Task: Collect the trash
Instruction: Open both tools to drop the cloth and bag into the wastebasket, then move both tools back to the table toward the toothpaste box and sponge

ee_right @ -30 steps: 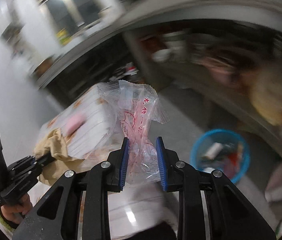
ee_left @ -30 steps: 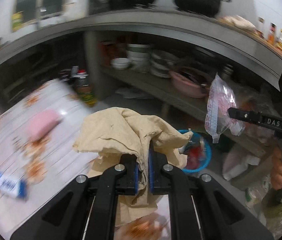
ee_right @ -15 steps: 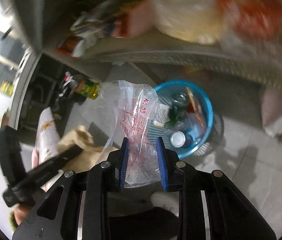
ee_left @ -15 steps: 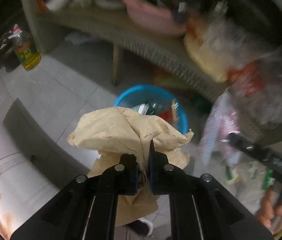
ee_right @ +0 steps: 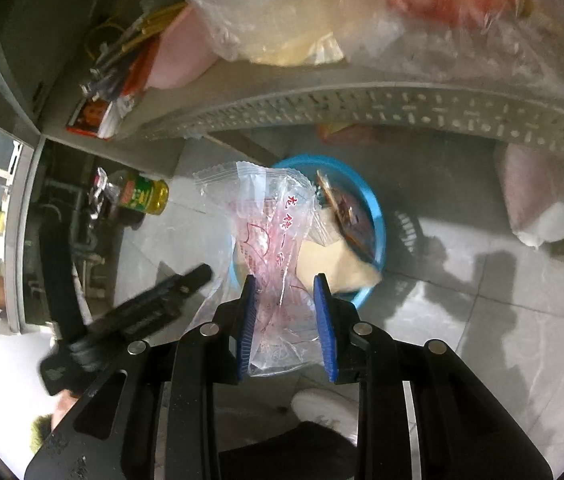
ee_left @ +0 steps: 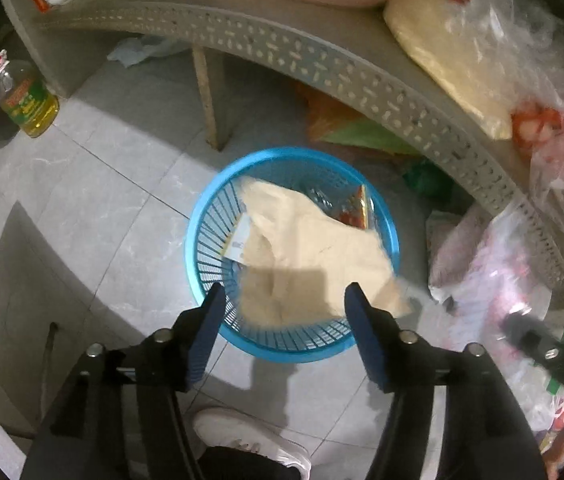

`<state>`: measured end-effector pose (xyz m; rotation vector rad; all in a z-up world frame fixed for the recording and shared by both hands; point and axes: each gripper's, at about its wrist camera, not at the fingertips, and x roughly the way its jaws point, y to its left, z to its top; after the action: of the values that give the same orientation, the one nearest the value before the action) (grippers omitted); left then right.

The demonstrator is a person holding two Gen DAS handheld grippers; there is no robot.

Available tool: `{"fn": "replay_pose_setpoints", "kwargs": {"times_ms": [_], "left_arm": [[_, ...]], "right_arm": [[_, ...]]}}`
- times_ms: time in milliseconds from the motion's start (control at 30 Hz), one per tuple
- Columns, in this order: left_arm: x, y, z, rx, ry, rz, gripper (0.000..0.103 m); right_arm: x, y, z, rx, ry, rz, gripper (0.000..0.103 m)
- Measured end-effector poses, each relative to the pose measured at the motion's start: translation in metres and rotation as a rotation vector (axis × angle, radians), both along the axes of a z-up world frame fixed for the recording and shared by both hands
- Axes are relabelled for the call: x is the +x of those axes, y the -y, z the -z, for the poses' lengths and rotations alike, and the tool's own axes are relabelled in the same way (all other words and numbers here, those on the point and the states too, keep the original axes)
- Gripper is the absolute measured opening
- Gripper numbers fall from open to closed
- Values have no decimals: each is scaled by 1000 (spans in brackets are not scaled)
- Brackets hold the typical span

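Below, grey tiled floor, blue basket.

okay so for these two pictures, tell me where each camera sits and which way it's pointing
Left wrist: rides on the left tongs, aimed steeply down at the blue basket, where the tan paper has landed as the jaws have just been opening; a white shoe shows below.
Right wrist: on the right tongs, angled down past the clear wrapper it grips; the other tool and a shoe show.
Shared: basket, paper, oil bottle, grey shelf.
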<state>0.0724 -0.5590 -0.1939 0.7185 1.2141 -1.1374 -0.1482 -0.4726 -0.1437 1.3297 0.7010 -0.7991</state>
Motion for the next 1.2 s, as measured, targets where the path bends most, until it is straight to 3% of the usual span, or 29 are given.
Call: {"fn": "replay_pose_setpoints", "kwargs": {"times_ms": [167,267,333,400,467,567,633,800,967,1100,1200], "left_arm": [[19,-23,-46,-89,-58,-46,62],[29,-52,-86,-153,-25,-49,63],[36,-81,-117,-206,-10,-51,65],[38,-106,-139,-239,18,-67,67],[44,-139,-164,-290,33,-86,69],[52,-181,-187,-338,50,-113,70],[57,-214,-200,-367,64,-135,71],[70,-285,-213,-412,66,-218,72],[81,-348,-208,-397,71,-306,72],[94,-398,-202,-379,88,-405,72],[110,-441,-200,-377,87,-516,73]], "right_arm": [[18,1,16,30,-9,-30,26],[28,5,24,45,-12,-47,27],[41,9,29,45,-16,-72,32],[56,12,39,49,-25,-97,50],[74,13,57,68,-46,-125,60],[83,13,85,113,-133,-131,60],[78,11,88,133,-100,-101,60],[71,2,77,94,-84,-93,60],[75,-5,61,78,-78,-95,60],[85,-25,21,-15,-59,-168,65],[102,-41,-29,-126,-24,-263,67]]}}
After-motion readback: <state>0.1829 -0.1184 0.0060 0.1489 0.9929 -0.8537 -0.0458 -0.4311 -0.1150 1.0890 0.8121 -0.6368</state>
